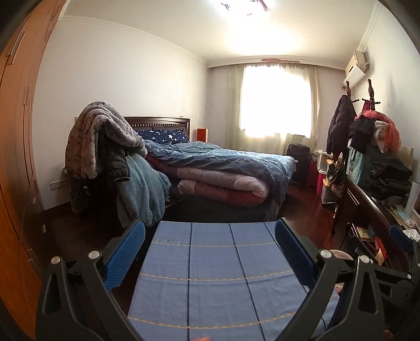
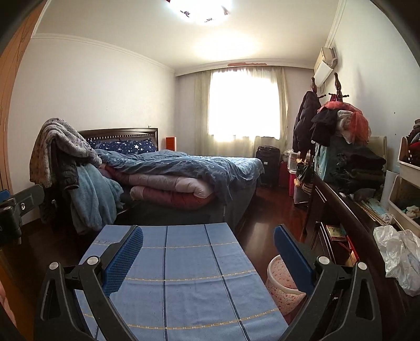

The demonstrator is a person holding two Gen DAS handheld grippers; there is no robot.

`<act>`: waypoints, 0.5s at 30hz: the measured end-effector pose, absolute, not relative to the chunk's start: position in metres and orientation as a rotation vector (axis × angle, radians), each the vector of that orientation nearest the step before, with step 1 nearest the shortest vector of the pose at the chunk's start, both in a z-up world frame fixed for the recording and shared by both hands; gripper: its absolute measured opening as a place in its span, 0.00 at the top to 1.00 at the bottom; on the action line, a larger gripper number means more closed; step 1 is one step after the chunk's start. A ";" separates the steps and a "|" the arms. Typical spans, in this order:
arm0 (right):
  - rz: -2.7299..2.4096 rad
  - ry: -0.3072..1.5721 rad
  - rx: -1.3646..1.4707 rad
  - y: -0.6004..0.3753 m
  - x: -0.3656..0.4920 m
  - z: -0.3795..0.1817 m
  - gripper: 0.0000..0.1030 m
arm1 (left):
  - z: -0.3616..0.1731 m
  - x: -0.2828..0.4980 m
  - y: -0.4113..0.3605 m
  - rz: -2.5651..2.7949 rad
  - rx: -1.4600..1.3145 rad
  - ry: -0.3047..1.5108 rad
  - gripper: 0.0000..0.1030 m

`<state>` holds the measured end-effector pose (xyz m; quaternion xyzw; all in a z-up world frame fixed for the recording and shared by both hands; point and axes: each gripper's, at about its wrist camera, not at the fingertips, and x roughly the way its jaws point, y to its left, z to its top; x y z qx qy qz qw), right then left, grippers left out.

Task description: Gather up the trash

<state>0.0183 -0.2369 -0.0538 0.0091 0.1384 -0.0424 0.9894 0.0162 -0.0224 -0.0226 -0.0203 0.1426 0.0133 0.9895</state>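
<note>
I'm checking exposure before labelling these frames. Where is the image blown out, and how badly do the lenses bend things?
Left wrist view: the window and ceiling light are blown white, the wardrobe bows strongly. Right wrist view: the same window glares, corners go black, the dark floor loses detail.

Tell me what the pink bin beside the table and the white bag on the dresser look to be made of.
The pink bin looks like rigid moulded plastic, matte and speckled with darker pink flecks; its smooth rolled rim suggests moulding, though a printed coating is possible. The white bag appears to be thin plastic film: semi-translucent, crumpled into sharp creases, with glossy highlights.
</note>
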 end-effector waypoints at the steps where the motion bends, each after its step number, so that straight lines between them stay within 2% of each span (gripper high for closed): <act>1: -0.083 0.279 0.017 -0.237 0.017 -0.054 0.04 | -0.023 0.016 -0.023 0.025 -0.041 0.288 0.03; 15: -0.079 0.279 0.012 -0.234 0.012 -0.054 0.04 | -0.021 0.013 -0.016 0.028 -0.059 0.274 0.03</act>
